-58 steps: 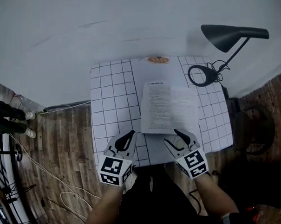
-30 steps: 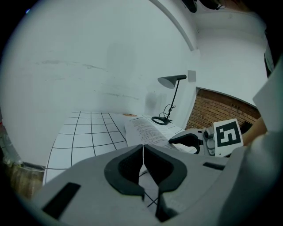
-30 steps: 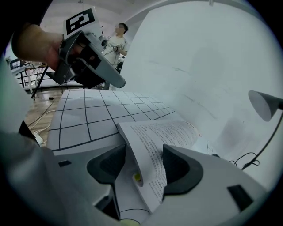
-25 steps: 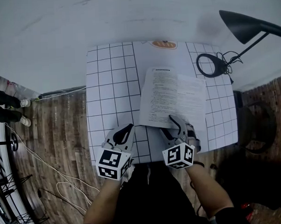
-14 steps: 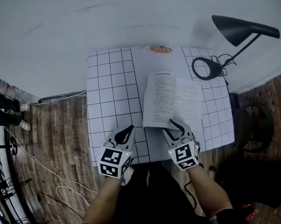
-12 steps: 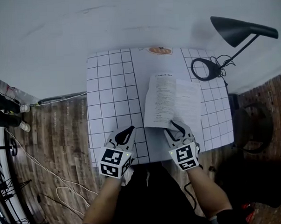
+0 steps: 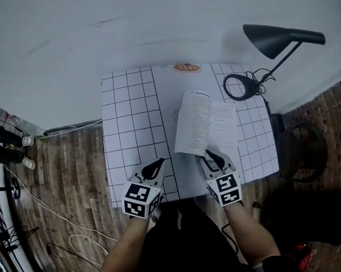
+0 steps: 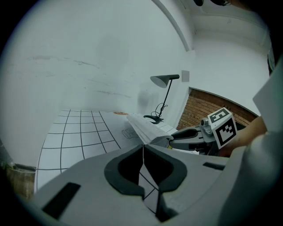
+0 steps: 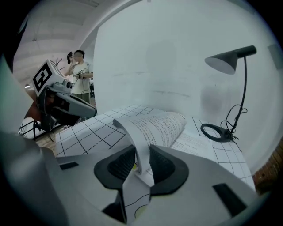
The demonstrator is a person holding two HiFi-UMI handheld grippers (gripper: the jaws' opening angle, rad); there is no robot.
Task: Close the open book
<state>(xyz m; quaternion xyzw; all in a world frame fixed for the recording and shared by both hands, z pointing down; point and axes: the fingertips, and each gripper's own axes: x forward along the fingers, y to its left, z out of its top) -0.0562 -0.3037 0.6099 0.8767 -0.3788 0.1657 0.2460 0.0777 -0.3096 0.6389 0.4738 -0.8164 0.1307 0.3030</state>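
Just clamped right claw (image 9: 141, 161) down on left-hand pages (image 9: 154, 126) of the book (image 7: 224, 130). Was spread wide over the flat-open book a second ago. Now pinching the sheaf at its near edge, with paper squeezed between both pads. Also rolled the wrist and came up a bit: lifted that half off the grid mat (image 7: 130, 112) and bowed it up and over, just ahead of the claw. Still flat on the mat, ahead and slightly right of the claw: the right-hand page. Keeping left claw (image 8: 142, 170) pressed together on nothing, parked at the near mat edge, well left of right claw and clear of the book. No real change there.

For the task: past the grab, into the fold-over. Early-to-mid stage by my read. Need to carry the sheaf rightward over the spine, lay it on the right-hand page, then let go. Risk: only pinching one edge of limp paper, so could buckle or shed a few leaves instead of swinging the whole half. Worth checking for stragglers after release.
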